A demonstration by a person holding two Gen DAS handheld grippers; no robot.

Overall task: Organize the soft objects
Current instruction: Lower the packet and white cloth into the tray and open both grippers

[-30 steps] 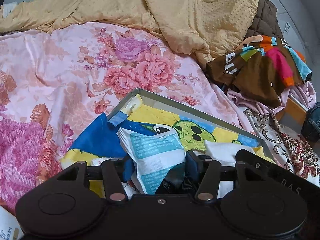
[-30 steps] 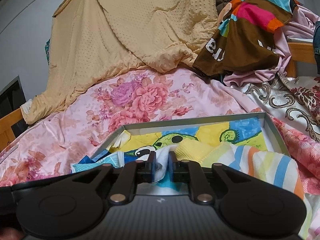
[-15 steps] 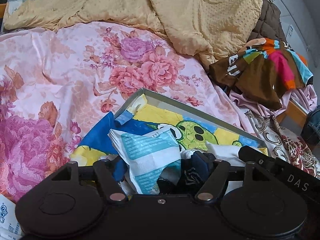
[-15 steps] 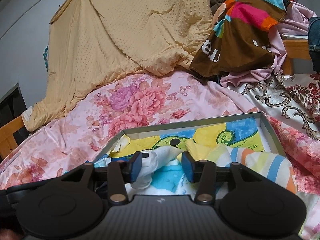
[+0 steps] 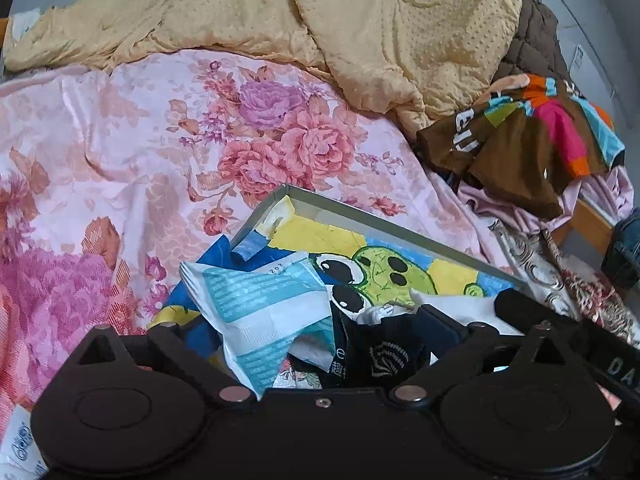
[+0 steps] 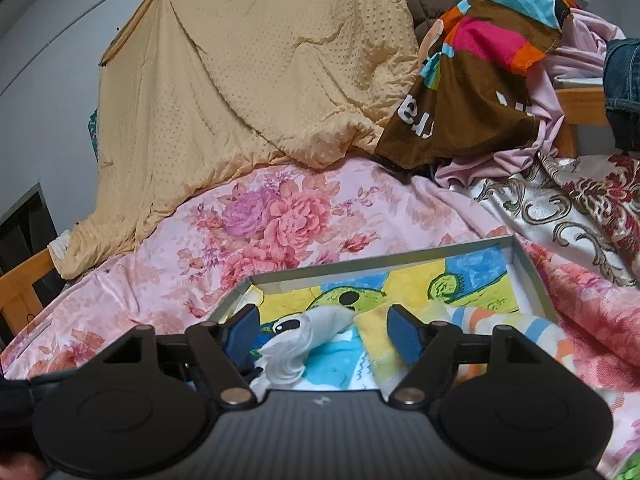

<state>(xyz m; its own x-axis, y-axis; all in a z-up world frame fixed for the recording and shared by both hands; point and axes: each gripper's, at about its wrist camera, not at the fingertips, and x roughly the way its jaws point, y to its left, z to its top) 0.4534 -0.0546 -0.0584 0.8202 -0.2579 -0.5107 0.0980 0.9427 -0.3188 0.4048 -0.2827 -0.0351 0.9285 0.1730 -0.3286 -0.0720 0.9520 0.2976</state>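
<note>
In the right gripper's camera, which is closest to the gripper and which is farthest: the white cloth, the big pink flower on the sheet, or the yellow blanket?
From the right gripper, whose jaws are opening:
1. White cloth: loose between the fingers, over the box.
2. Pink flower: beyond the box, mid-bed.
3. Yellow blanket: heaped at the back, against the wall.

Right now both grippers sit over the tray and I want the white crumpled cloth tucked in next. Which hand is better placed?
Right. The white crumpled cloth lies directly between the right gripper's opening jaws, untouched. The left gripper, also opening, has a blue-and-white packet and a black packet between its jaws instead.
</note>
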